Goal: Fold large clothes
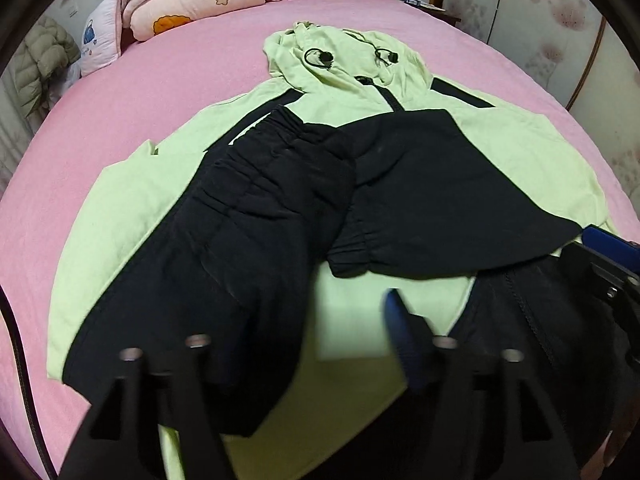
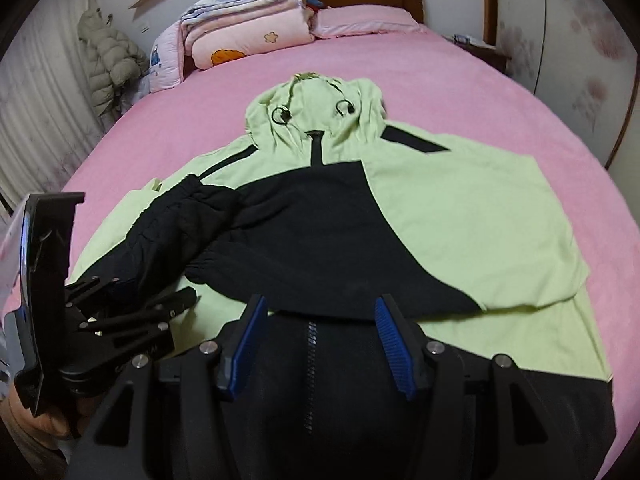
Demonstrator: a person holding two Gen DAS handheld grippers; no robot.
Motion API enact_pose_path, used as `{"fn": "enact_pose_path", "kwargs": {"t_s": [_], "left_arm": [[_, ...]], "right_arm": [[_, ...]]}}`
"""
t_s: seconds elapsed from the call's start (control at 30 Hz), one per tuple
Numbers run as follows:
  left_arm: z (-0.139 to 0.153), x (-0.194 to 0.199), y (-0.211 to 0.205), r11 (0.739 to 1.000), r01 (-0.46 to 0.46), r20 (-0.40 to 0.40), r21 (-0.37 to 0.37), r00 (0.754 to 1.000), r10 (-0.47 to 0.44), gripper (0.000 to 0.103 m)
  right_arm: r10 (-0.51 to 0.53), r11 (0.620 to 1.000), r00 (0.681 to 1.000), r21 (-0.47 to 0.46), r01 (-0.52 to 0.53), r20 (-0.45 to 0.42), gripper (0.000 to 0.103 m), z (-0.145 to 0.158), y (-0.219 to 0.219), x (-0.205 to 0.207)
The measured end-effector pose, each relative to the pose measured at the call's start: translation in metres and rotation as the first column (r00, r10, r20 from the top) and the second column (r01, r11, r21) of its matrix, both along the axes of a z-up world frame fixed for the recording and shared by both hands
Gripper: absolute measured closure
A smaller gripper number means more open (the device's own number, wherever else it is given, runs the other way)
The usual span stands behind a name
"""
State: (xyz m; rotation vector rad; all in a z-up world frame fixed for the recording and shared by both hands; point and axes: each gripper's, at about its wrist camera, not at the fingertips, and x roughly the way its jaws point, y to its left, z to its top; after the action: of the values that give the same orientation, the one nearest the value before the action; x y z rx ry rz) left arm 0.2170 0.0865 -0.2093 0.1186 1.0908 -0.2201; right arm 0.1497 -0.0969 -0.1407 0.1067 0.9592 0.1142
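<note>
Pale green and black hooded jacket of soft cloth [image 2: 460, 216], spread front-up on pink terry bed sheet [image 2: 440, 80], hood [image 2: 316, 100] toward the far end, black hem panel [image 2: 360, 420] nearest both cameras. Probably light and limp, with no stiffness to keep a crease; likely to sag and drag if lifted at one point only, so better raised at two corners together. Both black sleeves laid inward over the chest: puffy, gathered sleeve [image 1: 240, 240] running diagonally, smoother elastic-cuffed sleeve [image 1: 440, 200] beside it, cuffs meeting near the middle. Matte surface, faintly wrinkled on the green; toothed black zipper [image 2: 310, 360] down the hem, looped drawcords with round toggles [image 2: 280, 114] on the hood. Sensible holds: the two hem corners, pinching both layers, clear of zipper teeth and slack cord. Left tool [image 1: 320, 320] spread wide, low over the gathered sleeve's lower end, one finger hidden by black cloth, gripping nothing visible. Right tool [image 2: 320, 340] also spread wide, ribbed blue pads [image 2: 394, 344] apart above the hem, holding nothing.
</note>
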Motion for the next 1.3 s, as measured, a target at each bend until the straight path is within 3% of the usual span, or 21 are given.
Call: {"fn": "enact_pose_path", "kwargs": {"t_s": [0.07,0.27,0.4,0.63,0.73,0.97,1.13,1.3], "left_arm": [[0.008,-0.009,0.003,1.000,0.001,0.009,-0.016,1.000,-0.001,0.022],[0.030,-0.026,0.025,0.997,-0.045,0.002,-0.055,0.999,0.045,0.020],[0.039,-0.043,0.049,0.995,-0.096,0.035,-0.031,0.995,0.097,0.020],[0.041,-0.068,0.104,0.968,-0.250,0.101,0.040,0.964,0.245,0.020],[0.032,-0.075,0.124,0.961,-0.269,0.086,0.058,0.961,0.264,0.020],[0.001,-0.078,0.165,0.941,-0.339,-0.032,-0.007,0.940,0.339,0.020],[-0.009,-0.080,0.176,0.932,-0.358,-0.063,-0.062,0.933,0.354,0.020],[-0.012,-0.078,0.177,0.925,-0.366,-0.079,-0.107,0.930,0.359,0.020]], "right_arm": [[0.002,1.000,1.000,0.027,-0.002,-0.002,0.046,0.000,-0.003,0.000],[0.045,0.997,0.999,0.067,-0.047,0.030,0.046,0.012,0.010,0.003],[0.103,0.992,0.993,0.066,-0.107,0.052,0.046,0.023,0.031,0.007],[0.221,0.975,0.971,0.016,-0.223,0.088,0.046,0.038,0.083,0.019],[0.288,0.958,0.955,-0.021,-0.287,0.070,0.046,0.038,0.114,0.030],[0.394,0.910,0.919,-0.149,-0.387,0.020,0.046,0.021,0.179,0.050],[0.411,0.868,0.909,-0.274,-0.415,-0.077,0.046,-0.012,0.214,0.067],[0.367,0.823,0.919,-0.411,-0.392,-0.142,0.047,-0.045,0.227,0.079]]}}
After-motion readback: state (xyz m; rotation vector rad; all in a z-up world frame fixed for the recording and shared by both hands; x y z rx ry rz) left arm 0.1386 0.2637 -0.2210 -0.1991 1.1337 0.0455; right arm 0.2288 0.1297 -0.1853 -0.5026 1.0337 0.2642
